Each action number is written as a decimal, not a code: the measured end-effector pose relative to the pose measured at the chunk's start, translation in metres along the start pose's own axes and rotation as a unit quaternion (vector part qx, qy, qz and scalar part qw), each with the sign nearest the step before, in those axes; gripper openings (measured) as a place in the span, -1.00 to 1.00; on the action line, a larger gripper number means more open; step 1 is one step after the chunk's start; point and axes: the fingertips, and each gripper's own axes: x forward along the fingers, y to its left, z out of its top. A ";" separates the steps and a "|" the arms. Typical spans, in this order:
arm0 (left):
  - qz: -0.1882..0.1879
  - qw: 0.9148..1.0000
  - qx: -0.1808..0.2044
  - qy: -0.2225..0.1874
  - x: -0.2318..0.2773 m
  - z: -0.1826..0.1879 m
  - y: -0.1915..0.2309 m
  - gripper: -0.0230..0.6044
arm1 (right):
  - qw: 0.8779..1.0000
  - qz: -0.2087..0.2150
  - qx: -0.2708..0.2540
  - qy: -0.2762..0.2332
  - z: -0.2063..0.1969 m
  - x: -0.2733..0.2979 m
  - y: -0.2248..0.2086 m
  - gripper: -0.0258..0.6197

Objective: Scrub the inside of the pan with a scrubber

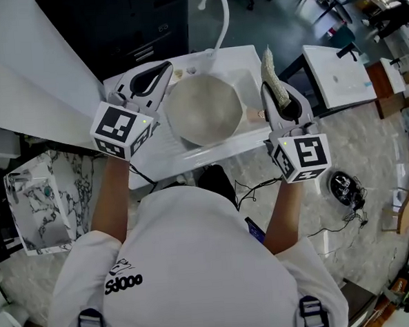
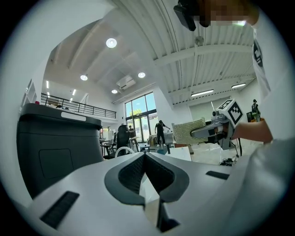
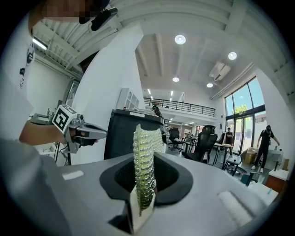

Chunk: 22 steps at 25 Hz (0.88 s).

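Pinching scrubber upright in right gripper, jaws narrow on it, just right of pan in white sink. Holding left gripper empty, jaws pressed together, beside pan's left rim.

The round grey metal pan is seen dull and matt, the pale woven scrubber coarse and knobbly, and the right gripper, of smooth grey plastic, is lined with dark ribbed pads.
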 end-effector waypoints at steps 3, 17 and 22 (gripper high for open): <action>0.003 1.000 -0.003 0.001 -0.003 0.000 0.000 -0.93 | 1.000 0.002 0.000 0.005 -0.003 0.001 0.003 -0.70; 0.010 1.000 0.007 0.010 -0.006 -0.004 -0.006 -0.93 | 1.000 0.005 -0.006 0.016 -0.012 0.003 0.006 -0.71; 0.011 1.000 0.011 0.013 -0.006 -0.006 -0.009 -0.93 | 1.000 0.005 -0.004 0.017 -0.016 0.001 0.006 -0.71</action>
